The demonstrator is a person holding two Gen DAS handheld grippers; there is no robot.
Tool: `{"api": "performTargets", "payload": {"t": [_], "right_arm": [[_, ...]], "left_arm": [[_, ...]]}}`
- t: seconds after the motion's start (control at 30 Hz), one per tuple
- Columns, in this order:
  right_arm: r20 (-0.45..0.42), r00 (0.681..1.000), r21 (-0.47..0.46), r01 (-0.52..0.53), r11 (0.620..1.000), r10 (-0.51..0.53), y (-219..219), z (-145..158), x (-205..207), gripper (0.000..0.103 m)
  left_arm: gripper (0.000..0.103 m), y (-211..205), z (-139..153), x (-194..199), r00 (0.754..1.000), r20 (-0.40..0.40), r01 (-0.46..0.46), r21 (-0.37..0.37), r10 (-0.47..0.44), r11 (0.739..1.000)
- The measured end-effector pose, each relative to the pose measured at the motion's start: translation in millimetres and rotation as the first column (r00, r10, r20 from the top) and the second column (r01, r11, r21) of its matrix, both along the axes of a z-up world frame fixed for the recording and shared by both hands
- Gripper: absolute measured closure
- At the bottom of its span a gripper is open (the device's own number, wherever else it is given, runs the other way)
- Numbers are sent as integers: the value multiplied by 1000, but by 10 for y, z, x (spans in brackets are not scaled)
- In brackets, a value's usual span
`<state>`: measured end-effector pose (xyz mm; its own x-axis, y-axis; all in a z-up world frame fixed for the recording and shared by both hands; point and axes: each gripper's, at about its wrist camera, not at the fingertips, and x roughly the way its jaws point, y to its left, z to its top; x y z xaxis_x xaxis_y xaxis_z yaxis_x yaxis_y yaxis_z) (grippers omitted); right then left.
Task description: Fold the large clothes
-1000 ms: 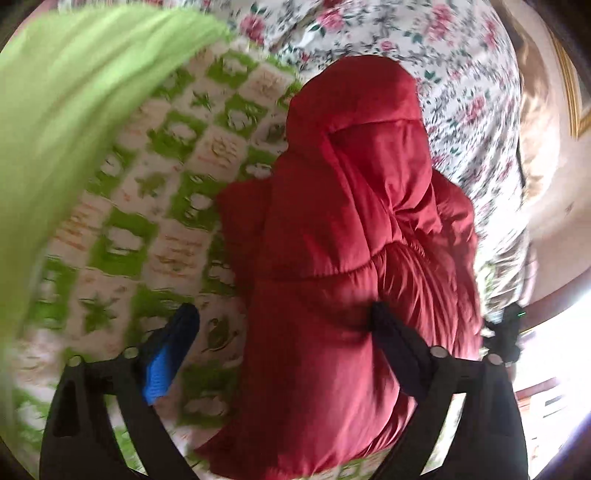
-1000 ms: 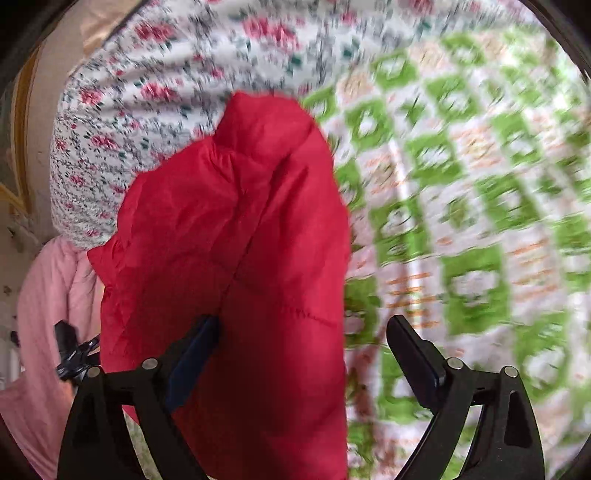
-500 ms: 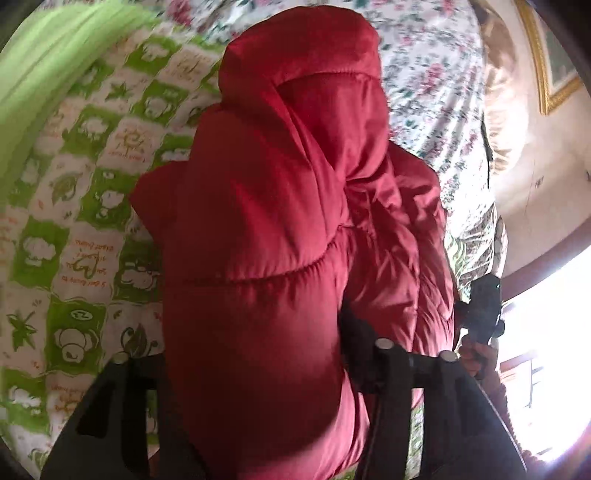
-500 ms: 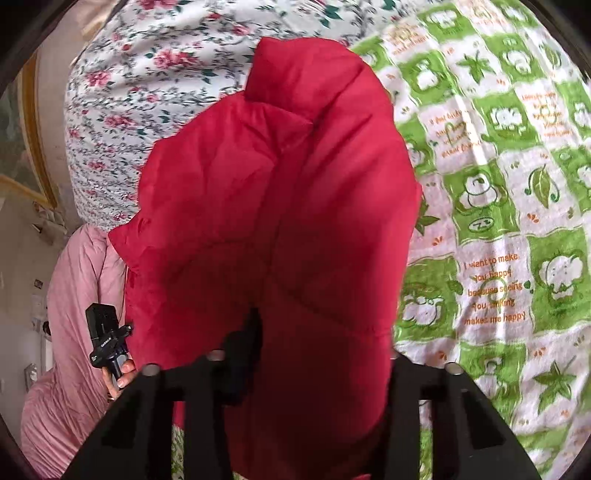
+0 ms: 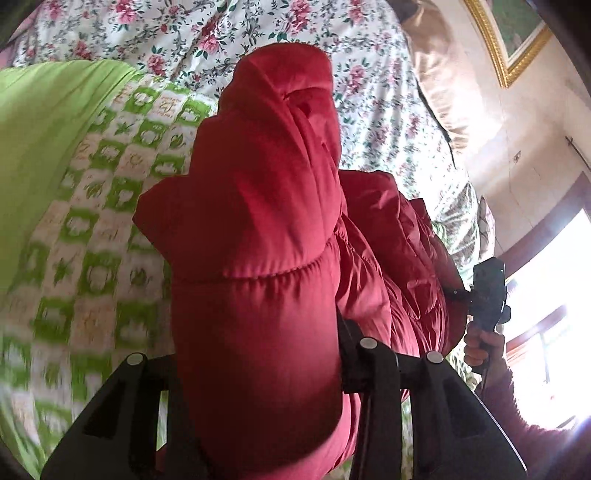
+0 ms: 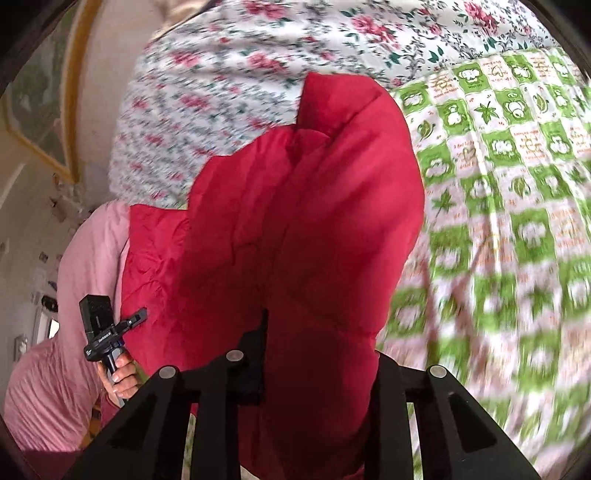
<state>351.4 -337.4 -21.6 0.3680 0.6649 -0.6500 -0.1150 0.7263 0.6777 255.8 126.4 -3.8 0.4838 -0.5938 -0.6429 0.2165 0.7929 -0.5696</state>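
A red puffer jacket [image 5: 258,221] hangs bunched over the bed, its lower edge raised toward both cameras. My left gripper [image 5: 258,347] is closing, and a thick fold of the jacket fills the gap between its black fingers [image 5: 347,339]. In the right wrist view the same jacket [image 6: 295,203] is caught in my right gripper [image 6: 317,343], whose jaws are also closing on it. The left pad of the left gripper is hidden behind the fabric. A hand [image 5: 484,343] holds the other gripper's handle at the jacket's far side.
A green-and-white patterned sheet [image 5: 92,236] covers the bed under the jacket. A floral quilt [image 5: 229,33] lies beyond it, a plain green cloth [image 5: 40,129] to the left. A pink cover [image 6: 74,295] lies at the bed's side, near a gold-framed picture [image 5: 517,33].
Both grippers stood open around the jacket's edge, then closed on it. They have since risen, lifting the jacket's near edge off the sheet.
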Motion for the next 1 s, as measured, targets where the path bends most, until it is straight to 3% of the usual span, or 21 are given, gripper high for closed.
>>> {"api": "performTargets", "payload": {"t": [0.27,0.47,0.53,0.63,0.73,0.8,0.87,1.0], "right_arm": [[-9,1000,36,-24,999,25,-2,22,-747,76],[-62,997,33,40,999,-38,-89,-243,-878,70],[-65,997,26,54,998,-52,-135,-318,-888,66],[-76,995,20,65,998,-64,-157,-434,-860,59],[-85,994,1,72,997,-72,-127,-529,-810,49],[-106,991,25,89,996,-86,-154,-581,-814,47],[-106,990,8,93,996,-92,-137,-542,-822,45],[-79,989,-53,121,991,-125,-198,-338,-928,33]], "left_arm": [[66,119,-66,-596,1000,4,-3,9,3,1000],[63,103,-354,-596,999,-28,-44,57,45,997],[60,155,-452,-585,997,-53,-58,41,60,997],[55,178,-549,-543,994,-80,-69,46,72,997],[43,162,-607,-516,993,-86,-77,85,84,993],[29,152,-609,-513,991,-85,-93,116,104,989],[16,142,-521,-554,987,-58,-138,199,152,970],[15,158,-215,-774,978,51,-209,283,203,936]]}}
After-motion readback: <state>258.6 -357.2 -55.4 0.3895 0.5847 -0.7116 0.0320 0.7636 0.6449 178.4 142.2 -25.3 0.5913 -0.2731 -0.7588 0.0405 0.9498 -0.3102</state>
